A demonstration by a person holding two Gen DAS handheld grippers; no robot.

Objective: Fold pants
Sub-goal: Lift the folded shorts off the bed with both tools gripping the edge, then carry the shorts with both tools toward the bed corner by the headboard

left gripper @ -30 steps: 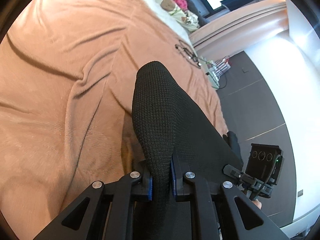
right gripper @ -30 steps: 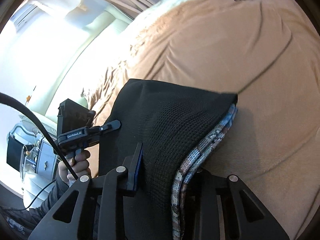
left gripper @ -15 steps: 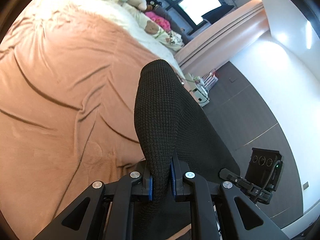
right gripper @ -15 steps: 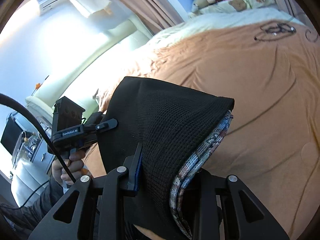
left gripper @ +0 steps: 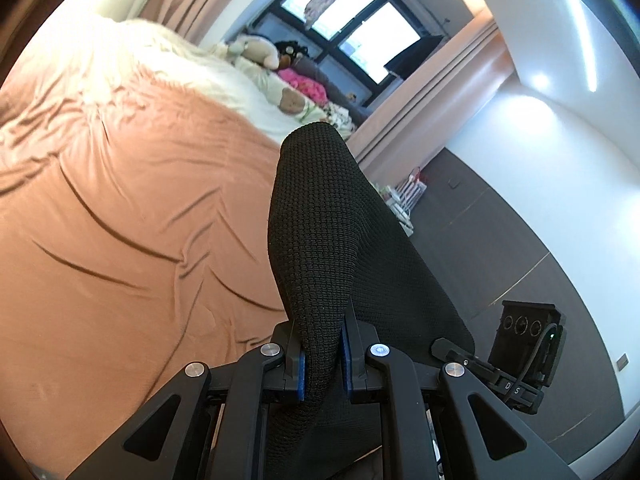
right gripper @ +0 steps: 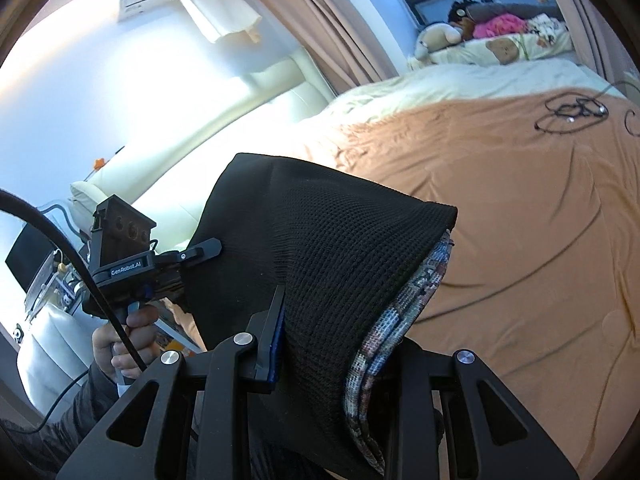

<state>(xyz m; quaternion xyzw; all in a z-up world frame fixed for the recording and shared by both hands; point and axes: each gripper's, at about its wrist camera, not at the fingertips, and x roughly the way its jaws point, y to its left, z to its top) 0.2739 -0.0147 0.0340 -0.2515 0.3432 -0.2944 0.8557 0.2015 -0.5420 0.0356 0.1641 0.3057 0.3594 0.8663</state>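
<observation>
The black knitted pants [left gripper: 320, 240] hang in the air above the bed, stretched between both grippers. My left gripper [left gripper: 322, 356] is shut on one pinched edge, and the cloth stands up past its blue pads. My right gripper [right gripper: 328, 336] is shut on a thicker bunch of the pants [right gripper: 320, 248], where a multicoloured patterned lining [right gripper: 404, 312] shows along the right edge. Seen from the right wrist, the left gripper [right gripper: 200, 252] grips the cloth's far left edge, held by a hand [right gripper: 124, 340]. The right gripper's body [left gripper: 520, 344] shows in the left wrist view.
A wrinkled orange bedspread [left gripper: 120, 220] covers the bed below. A tangle of black cable [right gripper: 572, 114] lies on it at the far side. Stuffed toys and pillows [right gripper: 480, 36] sit by the window. Grey floor [left gripper: 500, 240] lies right of the bed, a cream headboard [right gripper: 240, 112] on the left.
Both grippers have risen with the pants still held, and both views have tilted up, so the window, curtains and far end of the bed have come into sight.
</observation>
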